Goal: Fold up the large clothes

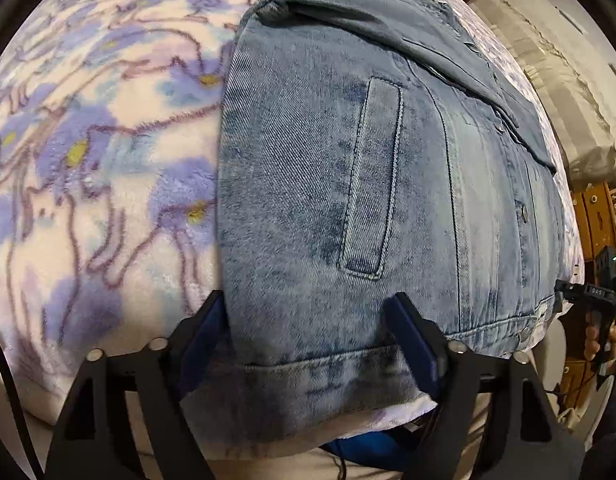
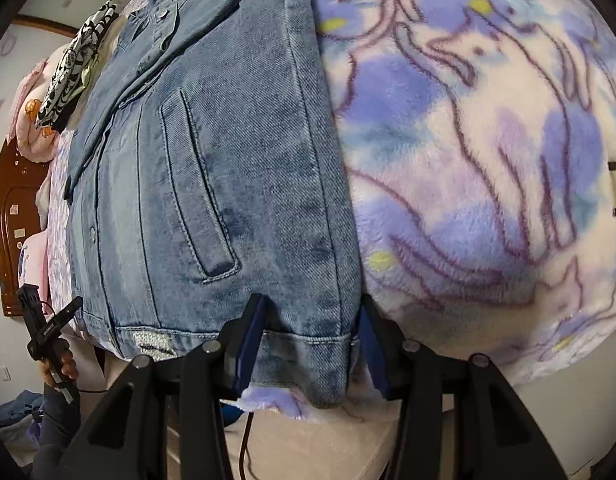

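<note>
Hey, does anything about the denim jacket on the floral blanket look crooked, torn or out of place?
Nothing stands out. The acid-washed blue denim jacket lies flat on the purple floral fleece blanket, sleeves folded in, hem at the blanket's edge, with the open left gripper and right gripper straddling its corners.

Left gripper (image 1: 308, 340): matte black angular finger arms with triangular cut-outs are observed, fitted with dark blue pads (image 1: 411, 340) on the inner faces. Round silver screw heads (image 1: 455, 346) are set at the arm joints. Right gripper (image 2: 308, 336): identical black construction, blue pads (image 2: 250, 344) and silver screw heads (image 2: 212, 346) are noted. A thin black cable (image 2: 244, 444) is seen beneath its left arm. Out past that arm, the person's left hand (image 2: 62, 364) is recorded: bare skin, dark sleeve, black handle with small white lettering.
</note>
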{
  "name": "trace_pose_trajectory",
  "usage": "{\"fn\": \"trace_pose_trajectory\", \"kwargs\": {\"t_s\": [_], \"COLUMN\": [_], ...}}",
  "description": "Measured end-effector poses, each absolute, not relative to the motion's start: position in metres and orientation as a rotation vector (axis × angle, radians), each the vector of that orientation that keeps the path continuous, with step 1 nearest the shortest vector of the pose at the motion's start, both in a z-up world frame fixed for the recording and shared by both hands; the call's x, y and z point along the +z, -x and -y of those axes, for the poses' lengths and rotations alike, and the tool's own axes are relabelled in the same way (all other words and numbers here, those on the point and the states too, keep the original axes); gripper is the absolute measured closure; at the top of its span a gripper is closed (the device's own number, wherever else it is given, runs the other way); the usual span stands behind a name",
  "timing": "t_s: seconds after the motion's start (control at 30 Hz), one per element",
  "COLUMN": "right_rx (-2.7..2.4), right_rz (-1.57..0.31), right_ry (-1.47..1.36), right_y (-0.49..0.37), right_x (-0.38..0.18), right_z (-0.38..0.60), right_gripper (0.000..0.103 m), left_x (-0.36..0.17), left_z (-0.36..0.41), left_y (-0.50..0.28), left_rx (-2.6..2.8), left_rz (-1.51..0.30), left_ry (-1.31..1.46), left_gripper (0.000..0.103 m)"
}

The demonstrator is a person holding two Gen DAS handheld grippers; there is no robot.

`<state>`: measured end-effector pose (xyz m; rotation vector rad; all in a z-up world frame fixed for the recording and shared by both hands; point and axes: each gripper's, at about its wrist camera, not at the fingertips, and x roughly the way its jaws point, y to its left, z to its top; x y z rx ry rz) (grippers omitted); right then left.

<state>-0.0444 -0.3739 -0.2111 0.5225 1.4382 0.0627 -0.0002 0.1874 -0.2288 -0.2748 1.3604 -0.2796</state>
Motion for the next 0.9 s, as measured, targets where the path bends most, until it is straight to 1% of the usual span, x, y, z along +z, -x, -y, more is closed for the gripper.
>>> {"fn": "trace_pose_trajectory", "kwargs": {"t_s": [0.07,0.13,0.17,0.2,0.23,0.27,0.3,0.33,0.4,0.43,0.47,0.5,0.53,0.57,0.6,0.67,0.73,0.77,0.8,0.9], "right_rx": [0.064,0.071,0.077,0.087,0.109,0.131,0.146,0.163,0.177,0.183,0.186,0.189,0.189,0.186,0.183,0.174,0.166,0.166,0.164,0.163], "right_rz": [-1.438,-1.438,-1.44,-1.439,-1.432,-1.422,-1.416,-1.413,-1.421,-1.426,-1.431,-1.433,-1.437,-1.44,-1.441,-1.438,-1.429,-1.425,-1.419,-1.391], "right_ry": [-0.51,-0.5,-0.494,-0.49,-0.487,-0.478,-0.475,-0.476,-0.497,-0.512,-0.523,-0.531,-0.54,-0.545,-0.546,-0.525,-0.458,-0.411,-0.359,-0.225], "right_y": [0.046,0.045,0.045,0.045,0.045,0.045,0.045,0.045,0.042,0.039,0.037,0.036,0.034,0.033,0.032,0.032,0.033,0.033,0.033,0.036], "right_x": [-0.212,-0.21,-0.208,-0.205,-0.201,-0.196,-0.194,-0.194,-0.2,-0.204,-0.208,-0.21,-0.213,-0.215,-0.216,-0.215,-0.209,-0.204,-0.196,-0.175], "right_z": [0.372,0.367,0.367,0.366,0.362,0.361,0.36,0.36,0.363,0.365,0.367,0.369,0.37,0.371,0.37,0.366,0.358,0.351,0.345,0.327], "right_gripper": [0.055,0.056,0.058,0.063,0.066,0.069,0.069,0.069,0.069,0.069,0.068,0.066,0.066,0.066,0.066,0.068,0.077,0.082,0.085,0.09], "left_x": [-0.234,-0.235,-0.231,-0.228,-0.223,-0.219,-0.216,-0.215,-0.218,-0.222,-0.226,-0.229,-0.233,-0.235,-0.236,-0.236,-0.234,-0.229,-0.224,-0.211], "left_z": [-0.186,-0.183,-0.18,-0.178,-0.176,-0.176,-0.176,-0.177,-0.179,-0.181,-0.183,-0.184,-0.183,-0.181,-0.176,-0.162,-0.151,-0.146,-0.145,-0.153], "left_y": [-0.004,-0.008,-0.009,-0.009,-0.01,-0.01,-0.011,-0.012,-0.015,-0.017,-0.019,-0.021,-0.02,-0.022,-0.024,-0.026,-0.025,-0.024,-0.024,-0.024], "left_rx": [-0.286,-0.278,-0.28,-0.289,-0.299,-0.318,-0.329,-0.334,-0.347,-0.352,-0.36,-0.371,-0.384,-0.397,-0.405,-0.378,-0.356,-0.343,-0.333,-0.307], "left_rz": [-1.372,-1.384,-1.386,-1.384,-1.379,-1.378,-1.374,-1.374,-1.391,-1.403,-1.412,-1.413,-1.413,-1.409,-1.406,-1.404,-1.392,-1.38,-1.374,-1.38], "left_ry": [0.282,0.271,0.262,0.26,0.256,0.262,0.268,0.271,0.294,0.318,0.352,0.376,0.394,0.407,0.406,0.334,0.24,0.198,0.199,0.292], "left_gripper": [0.015,0.016,0.026,0.043,0.05,0.061,0.067,0.068,0.067,0.065,0.057,0.047,0.042,0.034,0.028,0.027,0.036,0.056,0.087,0.095]}}
